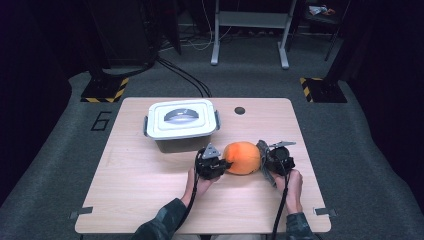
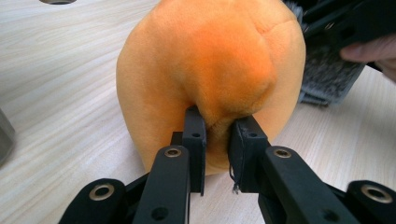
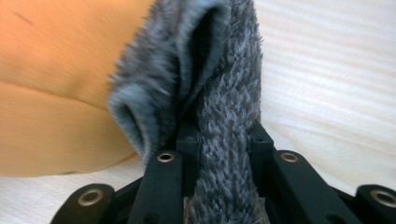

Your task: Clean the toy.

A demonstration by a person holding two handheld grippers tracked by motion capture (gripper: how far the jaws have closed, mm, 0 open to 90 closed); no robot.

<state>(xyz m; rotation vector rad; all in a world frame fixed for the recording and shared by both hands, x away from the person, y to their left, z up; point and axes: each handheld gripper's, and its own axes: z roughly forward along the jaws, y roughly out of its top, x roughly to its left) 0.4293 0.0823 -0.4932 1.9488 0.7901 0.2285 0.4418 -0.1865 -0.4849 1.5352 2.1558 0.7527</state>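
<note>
Between my grippers sits the orange plush point(image 1: 242, 158): left gripper point(image 2: 218, 135) pinches its fold to steady it, right gripper point(image 3: 224, 135) clamps grey furry cloth point(image 3: 219, 79) vs its side, prob. for wiping.

Right gripper point(image 3: 223, 140) has its jaws clamped tight on a fuzzy grey cloth point(image 3: 219, 84), with the orange plush point(image 3: 56, 79) touching the cloth's left side.

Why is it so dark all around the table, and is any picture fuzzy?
High view: light falls on the table, the room's edges go nearly black. Right gripper view: the grey furry cloth and the orange plush toy look soft and blurry up close. Left gripper view: the toy looks sharper, lit evenly.
</note>
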